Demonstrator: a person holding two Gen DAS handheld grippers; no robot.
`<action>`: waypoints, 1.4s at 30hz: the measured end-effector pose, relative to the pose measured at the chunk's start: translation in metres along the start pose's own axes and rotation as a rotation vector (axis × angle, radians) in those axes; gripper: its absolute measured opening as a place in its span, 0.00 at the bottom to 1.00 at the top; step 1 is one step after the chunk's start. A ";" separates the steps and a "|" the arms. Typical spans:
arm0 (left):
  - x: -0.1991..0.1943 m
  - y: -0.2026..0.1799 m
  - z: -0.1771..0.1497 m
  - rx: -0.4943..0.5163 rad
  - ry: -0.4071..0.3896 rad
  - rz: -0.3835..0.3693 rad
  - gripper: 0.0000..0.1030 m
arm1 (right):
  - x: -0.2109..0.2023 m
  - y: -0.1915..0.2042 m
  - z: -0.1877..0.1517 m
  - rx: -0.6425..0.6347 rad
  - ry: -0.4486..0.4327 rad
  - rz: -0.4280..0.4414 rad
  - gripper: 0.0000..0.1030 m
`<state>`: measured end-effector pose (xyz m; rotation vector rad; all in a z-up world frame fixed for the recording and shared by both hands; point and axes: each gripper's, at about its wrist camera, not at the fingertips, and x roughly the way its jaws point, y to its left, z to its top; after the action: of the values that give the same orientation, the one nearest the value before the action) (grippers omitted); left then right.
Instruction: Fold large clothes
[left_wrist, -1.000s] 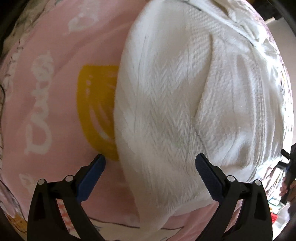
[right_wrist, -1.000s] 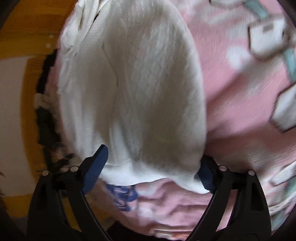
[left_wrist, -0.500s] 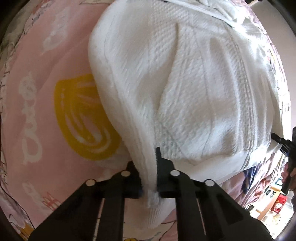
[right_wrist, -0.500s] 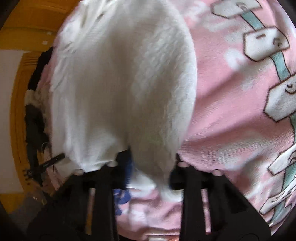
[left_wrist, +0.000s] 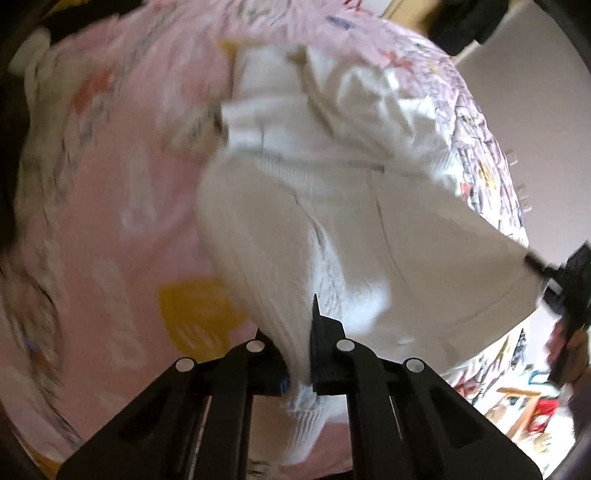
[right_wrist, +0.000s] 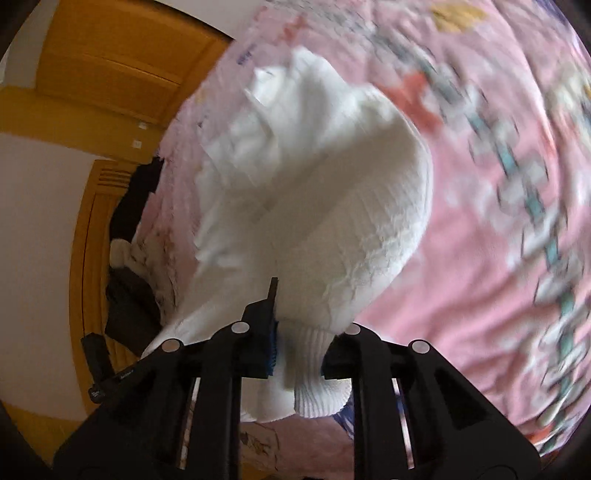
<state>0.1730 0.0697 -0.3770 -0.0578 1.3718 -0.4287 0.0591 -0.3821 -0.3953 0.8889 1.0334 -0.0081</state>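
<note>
A white knitted garment (left_wrist: 332, 206) hangs lifted above the pink patterned blanket (left_wrist: 110, 184). In the left wrist view my left gripper (left_wrist: 299, 354) is shut on its ribbed hem at one corner. My right gripper (left_wrist: 554, 273) shows at the right edge, holding the far corner. In the right wrist view the right gripper (right_wrist: 299, 347) pinches a thick bunch of the white garment (right_wrist: 314, 192), its jaws still closing on the ribbed hem. The cloth stretches between both grips, and its upper part trails onto the blanket (right_wrist: 480, 258).
Dark clothes (right_wrist: 125, 295) lie piled at the bed's left edge, beside yellow wooden furniture (right_wrist: 110, 74). More dark cloth (left_wrist: 461, 26) sits at the far corner. Floor clutter (left_wrist: 524, 406) shows beyond the bed's right side.
Both grippers went from wide open around the garment's hem to clamped on it, then rose, lifting the white garment off the blanket.
</note>
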 end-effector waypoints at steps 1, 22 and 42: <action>-0.012 -0.003 0.014 0.027 -0.016 0.014 0.06 | -0.002 0.011 0.012 -0.027 -0.001 -0.005 0.15; -0.027 -0.004 0.284 -0.143 -0.227 0.139 0.06 | 0.078 0.056 0.314 -0.038 0.033 0.212 0.15; 0.173 0.071 0.469 -0.297 0.276 0.148 0.20 | 0.250 -0.026 0.459 0.253 0.054 0.142 0.37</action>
<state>0.6628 -0.0189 -0.4609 -0.1437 1.6921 -0.1080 0.5238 -0.5967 -0.5032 1.1966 1.0313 0.0042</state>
